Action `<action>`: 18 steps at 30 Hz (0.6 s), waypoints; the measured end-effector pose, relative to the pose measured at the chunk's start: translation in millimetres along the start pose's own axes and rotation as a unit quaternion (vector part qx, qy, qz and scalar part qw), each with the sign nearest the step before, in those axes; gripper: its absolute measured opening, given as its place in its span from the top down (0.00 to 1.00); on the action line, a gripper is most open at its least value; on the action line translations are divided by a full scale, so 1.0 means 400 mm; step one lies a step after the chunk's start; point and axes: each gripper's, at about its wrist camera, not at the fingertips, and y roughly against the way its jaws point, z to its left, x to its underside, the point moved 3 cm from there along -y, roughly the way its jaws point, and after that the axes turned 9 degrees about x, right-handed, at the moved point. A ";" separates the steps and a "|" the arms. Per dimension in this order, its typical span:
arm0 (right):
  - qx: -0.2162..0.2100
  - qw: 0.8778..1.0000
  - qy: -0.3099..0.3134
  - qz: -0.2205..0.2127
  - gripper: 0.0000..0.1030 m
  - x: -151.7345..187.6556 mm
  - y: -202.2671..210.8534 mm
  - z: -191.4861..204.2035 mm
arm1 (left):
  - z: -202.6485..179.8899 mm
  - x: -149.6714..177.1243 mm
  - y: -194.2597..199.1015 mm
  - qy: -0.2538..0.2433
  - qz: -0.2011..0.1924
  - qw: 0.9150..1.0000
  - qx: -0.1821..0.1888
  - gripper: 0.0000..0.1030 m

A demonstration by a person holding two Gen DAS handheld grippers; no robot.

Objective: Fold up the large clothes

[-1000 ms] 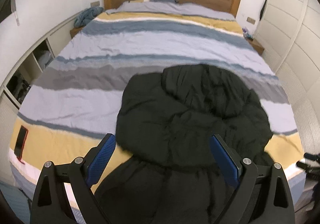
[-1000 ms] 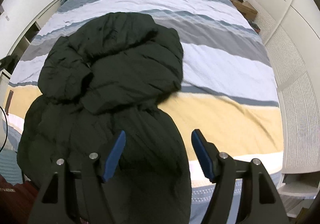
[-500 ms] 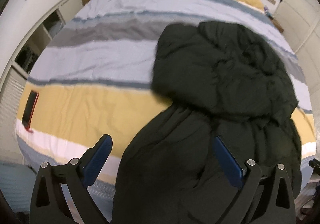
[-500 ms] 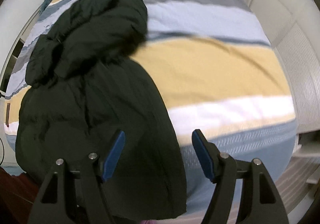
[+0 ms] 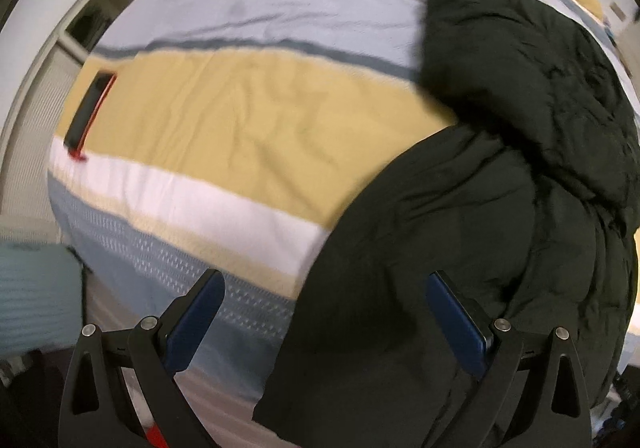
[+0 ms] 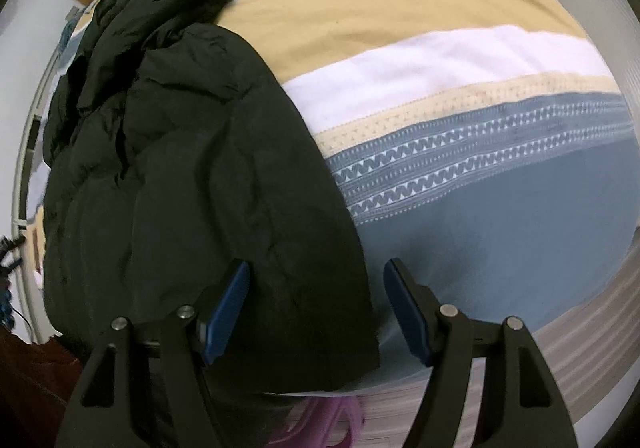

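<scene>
A large black puffy coat (image 5: 500,176) lies on the striped bed, its upper part bunched on the mattress and its lower part hanging over the foot edge; it also shows in the right wrist view (image 6: 192,168). My left gripper (image 5: 324,320) is open and empty, just in front of the coat's hanging left bottom corner. My right gripper (image 6: 316,308) is open and empty, its jaws either side of the coat's hanging right bottom edge, not closed on it.
The bed (image 5: 240,120) has a yellow, white, grey and blue striped cover (image 6: 460,48). A phone in a red case (image 5: 90,108) lies near the bed's left edge. Shelving stands at the far left (image 5: 92,20). Something pink lies on the floor (image 6: 320,420).
Both grippers have dropped lower and tilted down toward the foot of the bed. The headboard has left view; the coat's hanging hem now fills the foreground. Both stay open.
</scene>
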 end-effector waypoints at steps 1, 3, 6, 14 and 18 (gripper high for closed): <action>-0.009 1.000 0.001 0.003 0.34 -0.002 -0.004 -0.001 | 0.014 0.004 -0.001 0.008 0.002 1.000 0.001 0.04; -0.028 1.000 0.002 0.009 0.34 -0.008 -0.013 -0.003 | 0.043 0.013 -0.004 0.024 0.007 1.000 0.004 0.04; -0.047 0.999 0.005 0.015 0.33 -0.020 -0.024 -0.001 | 0.061 0.023 -0.002 0.039 0.013 0.999 0.010 0.04; -0.048 0.998 0.030 0.039 0.33 -0.041 -0.065 0.011 | 0.088 0.044 -0.019 0.046 0.028 0.998 0.018 0.04; -0.043 0.997 0.032 0.046 0.31 -0.039 -0.073 0.009 | 0.108 0.051 -0.036 0.037 0.036 0.999 0.015 0.04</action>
